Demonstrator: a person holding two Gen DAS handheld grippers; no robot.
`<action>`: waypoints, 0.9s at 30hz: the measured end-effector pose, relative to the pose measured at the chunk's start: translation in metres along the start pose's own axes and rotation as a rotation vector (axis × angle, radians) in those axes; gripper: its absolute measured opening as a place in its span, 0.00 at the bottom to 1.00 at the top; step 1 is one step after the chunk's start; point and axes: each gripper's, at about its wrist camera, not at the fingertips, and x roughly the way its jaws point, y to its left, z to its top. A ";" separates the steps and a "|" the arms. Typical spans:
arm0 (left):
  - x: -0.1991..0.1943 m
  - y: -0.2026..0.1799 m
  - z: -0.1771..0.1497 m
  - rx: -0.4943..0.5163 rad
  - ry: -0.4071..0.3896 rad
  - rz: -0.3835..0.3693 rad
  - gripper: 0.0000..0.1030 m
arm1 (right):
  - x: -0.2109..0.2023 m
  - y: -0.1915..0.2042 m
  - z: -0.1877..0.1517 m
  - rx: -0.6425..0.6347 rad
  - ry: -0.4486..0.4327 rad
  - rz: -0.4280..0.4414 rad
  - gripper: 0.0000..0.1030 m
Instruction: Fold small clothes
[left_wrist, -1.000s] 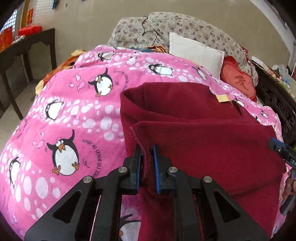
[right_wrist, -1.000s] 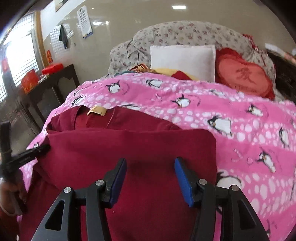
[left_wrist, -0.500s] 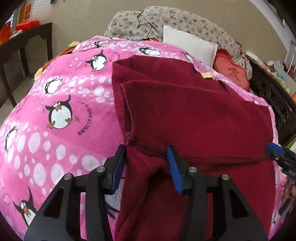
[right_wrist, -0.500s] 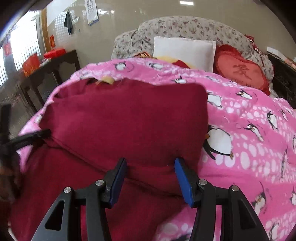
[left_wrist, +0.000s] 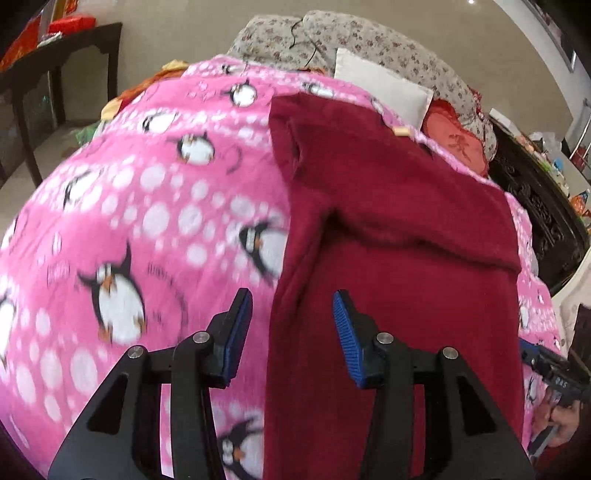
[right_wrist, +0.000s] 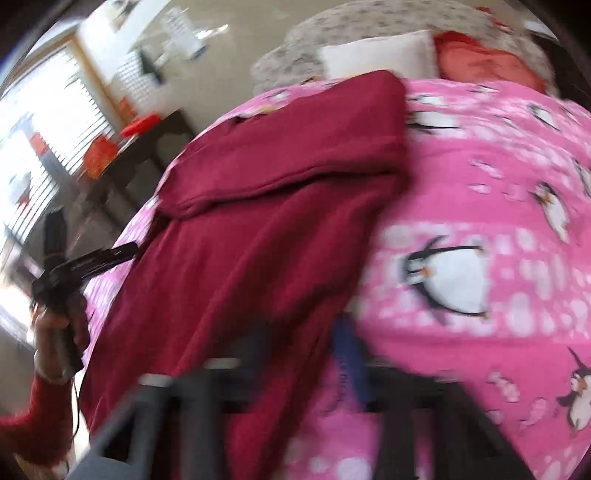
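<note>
Garment: a dark red fleece piece (left_wrist: 399, 229) is lying on the pink penguin blanket (left_wrist: 155, 221) that is covering the bed; its far part is already doubled toward the near edge, so a thick fold line is crossing it midway, and the single lower layer is running down to the near edge of the blanket.

Left claw (left_wrist: 291, 332): its fingers are spread wide, gripping nothing, hovering just over the garment's left edge with one blue pad above the blanket and the other above the red cloth.

Right claw (right_wrist: 306, 354): this view is badly smeared by motion; two fingers seem to be standing apart over the garment's right edge near the blanket's near edge, with nothing visibly between them, but that reading is uncertain.

Step in hand: judging from the layout, the next fold is being set up, with each claw heading for a lower side of the cloth.

Doing it well: each claw should be straddling only the garment's hem, not the blanket's pile, closing at matching points on both sides, then lifting evenly so the lower layer is meeting the fold line squarely.

Risk: the fleece is thick and soft, so a shallow bite is likely to slip.
</note>
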 end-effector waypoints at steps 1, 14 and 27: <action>-0.001 0.000 -0.006 0.000 0.015 0.002 0.43 | -0.004 0.007 0.001 -0.048 -0.016 -0.044 0.10; -0.039 0.016 -0.043 -0.061 0.003 -0.041 0.45 | -0.037 -0.010 -0.028 0.106 -0.051 -0.045 0.34; -0.075 0.010 -0.100 -0.059 0.049 -0.089 0.55 | -0.075 0.027 -0.125 0.094 0.017 0.090 0.43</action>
